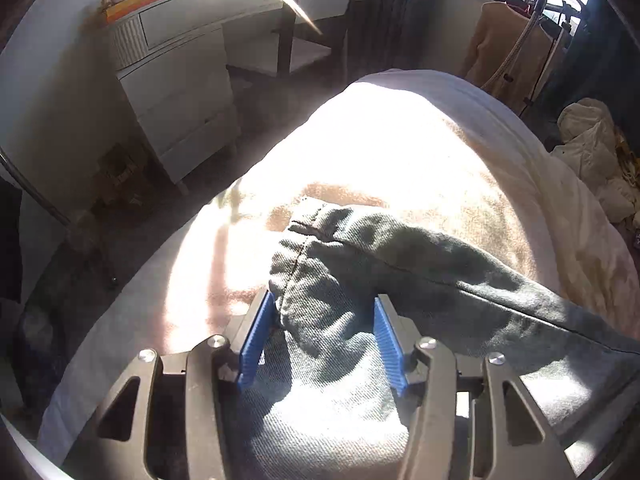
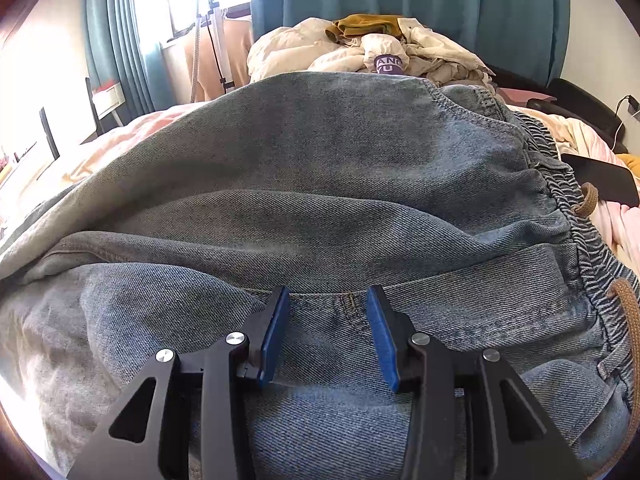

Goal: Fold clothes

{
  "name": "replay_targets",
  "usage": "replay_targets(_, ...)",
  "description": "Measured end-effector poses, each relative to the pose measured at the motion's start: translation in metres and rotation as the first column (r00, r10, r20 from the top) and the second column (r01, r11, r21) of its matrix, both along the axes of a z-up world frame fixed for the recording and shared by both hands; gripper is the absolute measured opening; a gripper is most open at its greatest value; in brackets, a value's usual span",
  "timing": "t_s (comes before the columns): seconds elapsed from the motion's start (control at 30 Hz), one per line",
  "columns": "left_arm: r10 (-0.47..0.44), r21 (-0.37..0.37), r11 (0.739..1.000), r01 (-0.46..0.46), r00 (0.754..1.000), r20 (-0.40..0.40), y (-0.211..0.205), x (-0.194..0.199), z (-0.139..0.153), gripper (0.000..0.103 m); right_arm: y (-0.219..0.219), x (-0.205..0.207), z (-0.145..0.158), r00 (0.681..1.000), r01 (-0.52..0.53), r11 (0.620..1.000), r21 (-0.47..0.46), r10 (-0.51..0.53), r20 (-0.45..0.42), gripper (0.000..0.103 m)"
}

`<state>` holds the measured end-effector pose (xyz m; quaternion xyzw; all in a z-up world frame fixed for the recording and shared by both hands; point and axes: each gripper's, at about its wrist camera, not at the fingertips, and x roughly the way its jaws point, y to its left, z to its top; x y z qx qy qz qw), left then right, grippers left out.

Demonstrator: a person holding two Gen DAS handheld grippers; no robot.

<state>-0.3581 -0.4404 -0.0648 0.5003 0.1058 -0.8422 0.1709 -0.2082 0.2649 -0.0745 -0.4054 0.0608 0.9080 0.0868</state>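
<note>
Sunlit bedroom, pink bed cover (image 1: pixel 400 152) lying under twill denim jeans (image 2: pixel 320 184); left gripper (image 1: pixel 325 304) straddling bunched hem, part-open; right gripper (image 2: pixel 327 300) part-open, gripping nothing.

My left gripper (image 1: pixel 325 336) and right gripper (image 2: pixel 328 330) share black cut-out linkage arms, round silver screws (image 2: pixel 236 337) and blue ribbed pads (image 1: pixel 256 340).
</note>
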Motion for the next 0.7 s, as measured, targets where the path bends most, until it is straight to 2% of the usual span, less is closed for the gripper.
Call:
replay_targets(0.07,-0.026,-0.073,0.997,0.025,1.000,-0.014,0.011,-0.002,0.008,0.020,0.000,0.000,-0.001,1.000,0.000,1.000,-0.002,0.000,-0.001,0.040)
replay_targets(0.1,-0.022,-0.081,0.997,0.019,0.999,-0.031,0.014,-0.001,0.014,0.015,-0.001,0.001,-0.001,1.000,-0.001,1.000,-0.005,0.001,-0.002,0.040)
replay_targets(0.2,-0.032,-0.101,0.995,0.020,0.992,-0.123,0.022,0.005,0.045,0.012,0.001,0.002,0.000,1.000,-0.002,1.000,-0.019,0.001,-0.006,0.040)
replay_targets(0.3,-0.061,-0.131,0.991,0.029,0.967,-0.247,0.031,0.008,0.088,0.012,0.002,0.003,0.000,1.000,-0.003,1.000,-0.029,0.002,-0.008,0.040)
replay_targets(0.37,-0.043,-0.136,0.991,0.000,0.949,-0.311,0.031,0.006,0.111,0.012,0.002,0.004,0.001,1.000,-0.004,0.999,-0.034,0.004,-0.009,0.040)
replay_targets(0.43,-0.019,-0.145,0.989,-0.033,0.939,-0.345,0.030,-0.002,0.121,0.012,0.002,0.006,0.000,1.000,-0.007,0.999,-0.038,0.007,-0.013,0.040)
replay_targets(0.53,0.002,-0.157,0.986,-0.057,0.944,-0.329,0.029,-0.024,0.105,0.012,0.002,0.007,-0.001,1.000,-0.008,0.999,-0.042,0.008,-0.014,0.040)
replay_targets(0.63,0.025,-0.171,0.983,-0.071,0.966,-0.256,0.026,-0.048,0.062,0.013,0.002,0.006,-0.004,1.000,-0.012,0.999,-0.044,0.011,-0.015,0.040)
replay_targets(0.7,0.051,-0.154,0.984,-0.091,0.968,-0.244,0.026,-0.052,0.040,0.013,0.002,0.005,-0.006,1.000,-0.017,0.999,-0.043,0.016,-0.019,0.040)
